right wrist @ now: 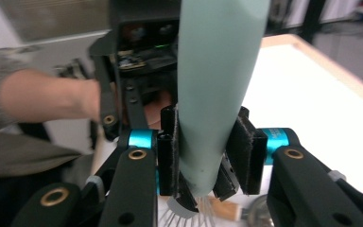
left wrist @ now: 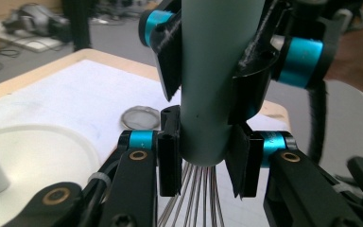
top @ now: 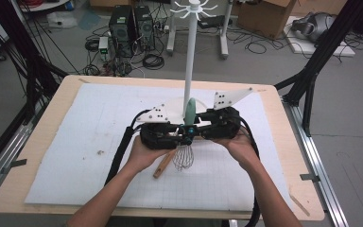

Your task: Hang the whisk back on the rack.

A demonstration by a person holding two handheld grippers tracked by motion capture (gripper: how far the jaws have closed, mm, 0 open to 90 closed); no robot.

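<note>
Both tongs are clamped on one whisk (top: 185, 142), which is held upright just in front of the white stand pole (top: 189, 61). In the left gripper view, the left gripper (left wrist: 203, 161) has its pads pressed on the lower end of the pale green handle (left wrist: 212, 71), just above where the wires (left wrist: 194, 198) fan out; the other gripper's jaws are seen gripping the same handle higher up. In the right gripper view, the right gripper (right wrist: 212, 156) is likewise closed on the handle, near its bottom.

From the high view, the whisk is carried above the white mat (top: 75, 142), near the pole's round base (top: 172, 106), with the wire balloon hanging down and the handle tip pointing up beside the pole. A wooden-handled utensil (top: 163, 166) lies on the mat just under the whisk.

The whisk is judged to be light, with a stiff, smooth and probably somewhat slippery handle that tapers towards the top. The wire loops are likely springy and would deform if squeezed. Hold is therefore best taken on the thick lower handle, never on the wires.
</note>
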